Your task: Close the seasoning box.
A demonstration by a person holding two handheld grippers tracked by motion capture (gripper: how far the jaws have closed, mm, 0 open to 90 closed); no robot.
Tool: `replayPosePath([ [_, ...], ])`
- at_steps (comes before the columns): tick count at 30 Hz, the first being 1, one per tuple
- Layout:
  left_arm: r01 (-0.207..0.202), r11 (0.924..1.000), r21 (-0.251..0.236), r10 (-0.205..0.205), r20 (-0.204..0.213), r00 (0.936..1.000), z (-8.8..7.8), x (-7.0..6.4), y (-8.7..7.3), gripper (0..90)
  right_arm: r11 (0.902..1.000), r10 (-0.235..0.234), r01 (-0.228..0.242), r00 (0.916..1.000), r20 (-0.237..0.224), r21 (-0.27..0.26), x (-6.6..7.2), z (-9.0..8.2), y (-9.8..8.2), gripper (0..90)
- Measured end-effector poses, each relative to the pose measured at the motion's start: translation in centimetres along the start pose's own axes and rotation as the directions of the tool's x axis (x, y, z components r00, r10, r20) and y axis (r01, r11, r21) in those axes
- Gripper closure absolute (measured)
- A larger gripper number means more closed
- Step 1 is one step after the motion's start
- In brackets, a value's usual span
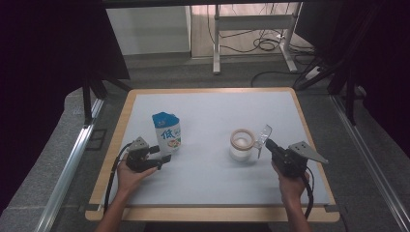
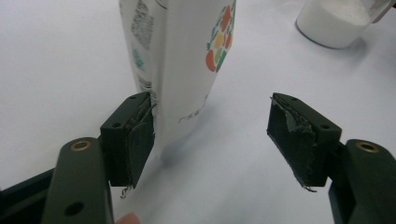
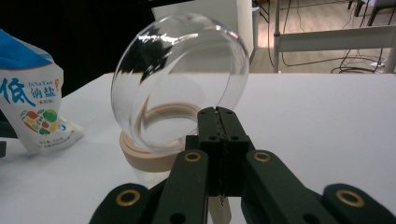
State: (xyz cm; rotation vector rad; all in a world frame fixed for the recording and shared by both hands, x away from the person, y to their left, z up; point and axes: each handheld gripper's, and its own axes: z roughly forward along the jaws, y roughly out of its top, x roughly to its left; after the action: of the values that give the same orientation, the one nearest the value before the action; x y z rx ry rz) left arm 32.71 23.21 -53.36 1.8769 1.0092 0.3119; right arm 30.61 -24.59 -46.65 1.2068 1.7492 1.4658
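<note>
Glass lid edge pinched, jar rim uncovered

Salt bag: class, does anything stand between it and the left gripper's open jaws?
Nothing visible does. The salt bag stands upright just ahead of the left gripper, its lower edge against one pad, the other pad apart from it.

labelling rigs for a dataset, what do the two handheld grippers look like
Both are black handheld units. The left gripper and right gripper each carry a grey three-cornered plate on top and trail a black cable. Their arms are dark green-black with brass-coloured rivets; the left pads look frayed. Forearms are bare, no sleeves.
</note>
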Motion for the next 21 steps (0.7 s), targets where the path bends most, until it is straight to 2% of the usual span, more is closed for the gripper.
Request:
replayPosePath([
  [7, 0.001, 1.0000, -0.003, -0.001, 0.001, 1.0000, -0.26, -0.01, -0.13, 31.6, 0.9998, 0.007, -0.007, 1.0000, 0.000, -0.021, -0.03, 0.10, 0.56, 89.6],
  [21, 0.003, 0.9999, 0.017, -0.003, 0.014, 0.9999, 0.16, -0.24, -0.62, 31.7, 0.9996, -0.009, 0.010, 0.9999, 0.010, -0.026, 0.27, 0.17, 0.88, 89.5],
])
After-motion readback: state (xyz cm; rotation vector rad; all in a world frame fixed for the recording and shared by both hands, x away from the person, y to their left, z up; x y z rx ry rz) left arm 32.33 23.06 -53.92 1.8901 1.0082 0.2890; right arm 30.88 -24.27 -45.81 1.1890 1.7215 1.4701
